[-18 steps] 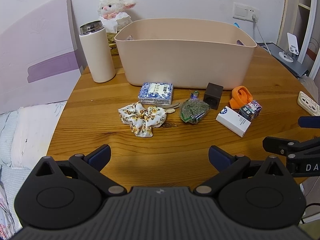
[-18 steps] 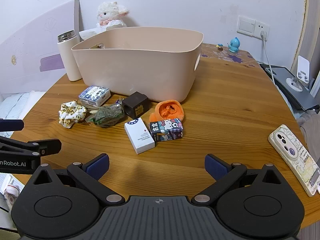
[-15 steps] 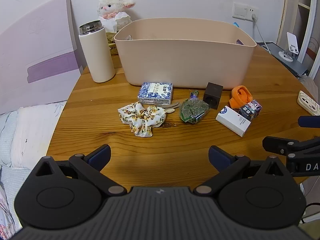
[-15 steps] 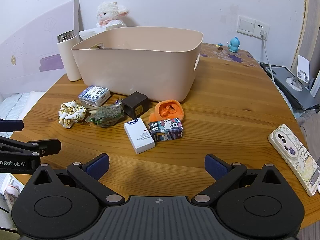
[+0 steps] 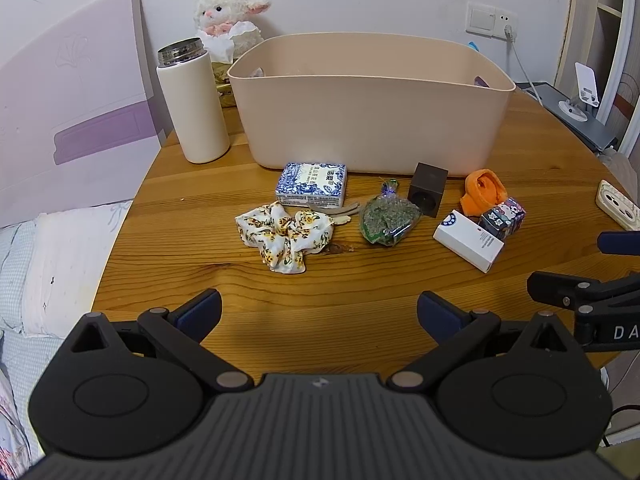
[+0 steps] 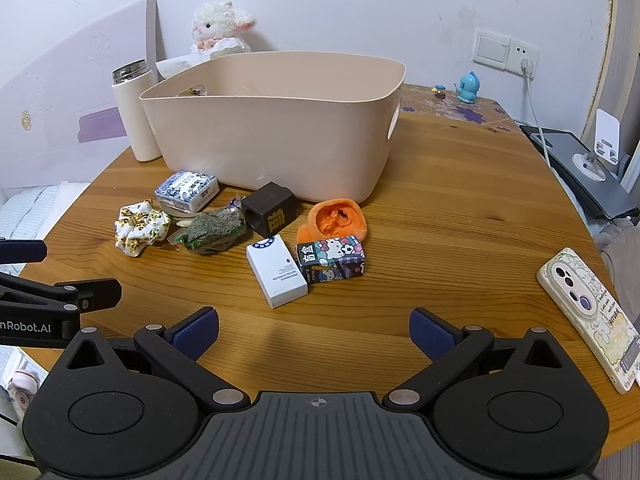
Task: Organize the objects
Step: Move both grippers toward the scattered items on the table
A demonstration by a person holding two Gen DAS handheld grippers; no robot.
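Observation:
A beige bin [image 5: 372, 120] [image 6: 272, 136] stands at the back of the round wooden table [image 5: 320, 288]. In front of it lie a blue-white box [image 5: 311, 183], a floral scrunchie [image 5: 284, 236], a green herb sachet [image 5: 387, 220], a dark brown cube [image 5: 427, 194], an orange cloth [image 5: 482, 192], a white box [image 5: 468, 246] and a cartoon box [image 5: 502, 218]. My left gripper [image 5: 319, 312] is open and empty near the front edge, well short of the scrunchie. My right gripper [image 6: 314, 330] is open and empty, just short of the white box [image 6: 277, 271].
A white flask [image 5: 193, 100] stands left of the bin, a plush lamb [image 5: 228, 16] behind it. A phone [image 6: 588, 312] lies at the table's right edge. A blue figurine [image 6: 467, 87] sits at the back right. A bed [image 5: 48, 264] lies left of the table.

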